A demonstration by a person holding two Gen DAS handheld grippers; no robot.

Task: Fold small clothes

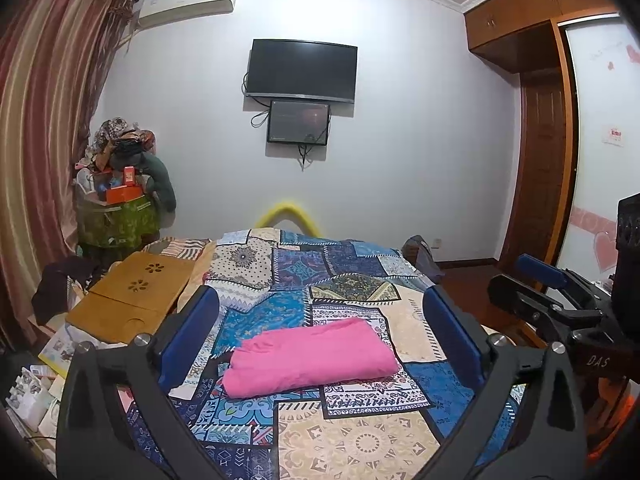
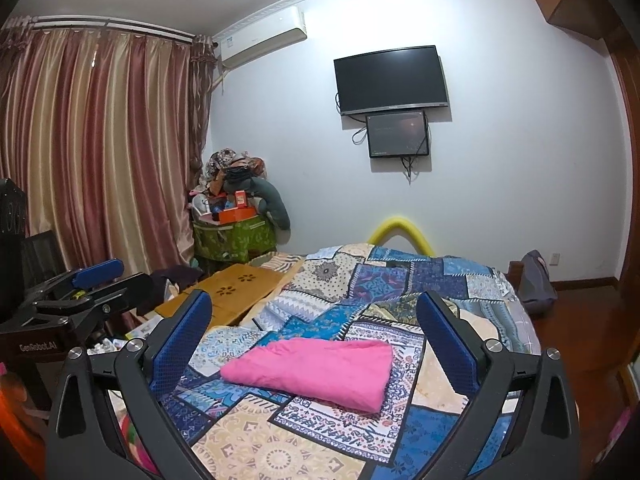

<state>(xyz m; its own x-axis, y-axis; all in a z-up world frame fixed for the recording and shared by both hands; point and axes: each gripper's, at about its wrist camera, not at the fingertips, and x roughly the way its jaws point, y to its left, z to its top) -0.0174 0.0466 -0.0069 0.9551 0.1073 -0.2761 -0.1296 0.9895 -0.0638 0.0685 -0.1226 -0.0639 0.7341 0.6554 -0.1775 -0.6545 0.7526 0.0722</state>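
A: Nearest first. Left gripper (image 1: 320, 320) spread wide, holding nothing. Right gripper (image 2: 314, 324) same, jaws apart, empty.

B: Garment?

A: Pink cloth (image 1: 310, 358), lying as a folded bundle on the patchwork bedspread (image 1: 352, 444), just ahead of both grippers, touched by neither.

B: Risks?

A: Soft bedding. A low pinch could grab the bedspread along with the cloth, or drag the bundle open. Further back, wooden lap tray (image 1: 132, 296), wall TV (image 1: 302, 70).

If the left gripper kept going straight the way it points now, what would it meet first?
Most likely the folded pink garment on the patchwork bedspread. It lies centred between the open left gripper fingers, though depth is uncertain.
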